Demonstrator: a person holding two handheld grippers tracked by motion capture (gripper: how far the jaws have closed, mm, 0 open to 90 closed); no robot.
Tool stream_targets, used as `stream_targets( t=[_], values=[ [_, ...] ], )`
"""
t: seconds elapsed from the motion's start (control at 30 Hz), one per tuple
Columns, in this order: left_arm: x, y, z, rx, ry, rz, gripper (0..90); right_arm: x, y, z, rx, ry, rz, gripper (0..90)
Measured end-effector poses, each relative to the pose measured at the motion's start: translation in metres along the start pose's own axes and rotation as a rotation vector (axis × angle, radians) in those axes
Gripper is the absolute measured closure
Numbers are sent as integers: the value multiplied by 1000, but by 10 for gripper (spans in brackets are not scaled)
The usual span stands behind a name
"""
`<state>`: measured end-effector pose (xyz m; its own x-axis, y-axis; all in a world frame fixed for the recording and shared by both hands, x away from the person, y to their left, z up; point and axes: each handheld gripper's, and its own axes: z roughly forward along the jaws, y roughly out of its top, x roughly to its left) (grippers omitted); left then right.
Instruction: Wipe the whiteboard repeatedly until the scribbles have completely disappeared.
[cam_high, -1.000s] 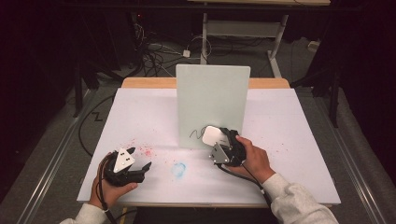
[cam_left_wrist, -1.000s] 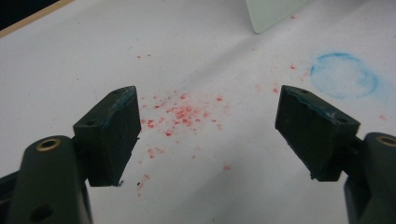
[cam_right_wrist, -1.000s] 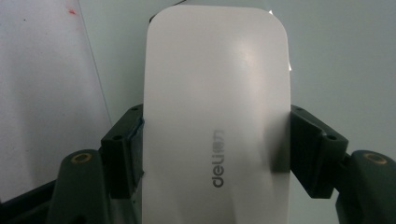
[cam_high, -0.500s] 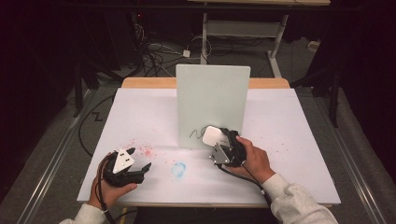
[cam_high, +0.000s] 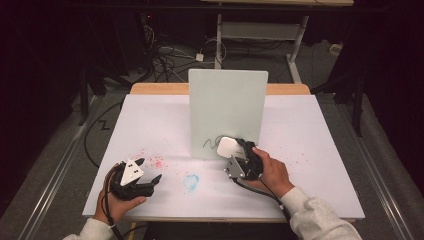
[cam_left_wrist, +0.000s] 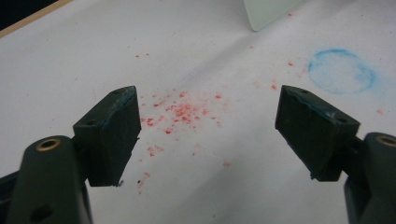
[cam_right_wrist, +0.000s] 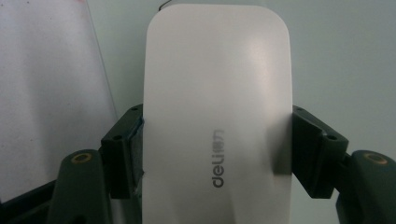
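A pale green board (cam_high: 227, 110) stands upright in the middle of the white table (cam_high: 310, 150), with a black scribble (cam_high: 212, 141) near its lower edge. My right gripper (cam_high: 239, 157) is shut on a white rounded eraser block (cam_high: 227, 147) marked "deli" (cam_right_wrist: 215, 107), pressed against the board's lower face beside the scribble. Both pads (cam_right_wrist: 122, 154) clamp the block's sides. My left gripper (cam_high: 145, 172) rests on the table at the front left, open with nothing between its fingers (cam_left_wrist: 109, 135). Red specks (cam_left_wrist: 180, 112) lie on the table between its jaws.
A faint blue ring stain (cam_high: 191, 181) (cam_left_wrist: 341, 72) marks the table between the two hands. Red specks (cam_high: 152, 159) scatter left of the board, with more at the right (cam_high: 305, 150). A wooden edge (cam_high: 160, 88) runs behind the table; cables (cam_high: 165, 55) lie on the floor beyond.
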<state>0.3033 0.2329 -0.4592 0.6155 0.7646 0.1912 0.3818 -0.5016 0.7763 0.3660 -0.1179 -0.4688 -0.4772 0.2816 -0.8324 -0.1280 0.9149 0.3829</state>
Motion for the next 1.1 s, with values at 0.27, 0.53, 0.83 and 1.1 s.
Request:
stream_targets(
  t=[0.27, 0.53, 0.83, 1.1],
  values=[
    [-2, -1, -1, 15, -3, 20, 212, -1, -3, -2, 26, 8, -12, 305],
    [-2, -1, -1, 15, -7, 20, 212, -10, -5, -5, 48, -30, 9, 305],
    [-3, 0, 0, 14, -16, 25, 210, -12, -9, -6, 54, -64, 26, 305],
    [-4, 0, 2, 27, -26, 34, 210, 9, -8, -2, 58, 18, -50, 305]
  ],
)
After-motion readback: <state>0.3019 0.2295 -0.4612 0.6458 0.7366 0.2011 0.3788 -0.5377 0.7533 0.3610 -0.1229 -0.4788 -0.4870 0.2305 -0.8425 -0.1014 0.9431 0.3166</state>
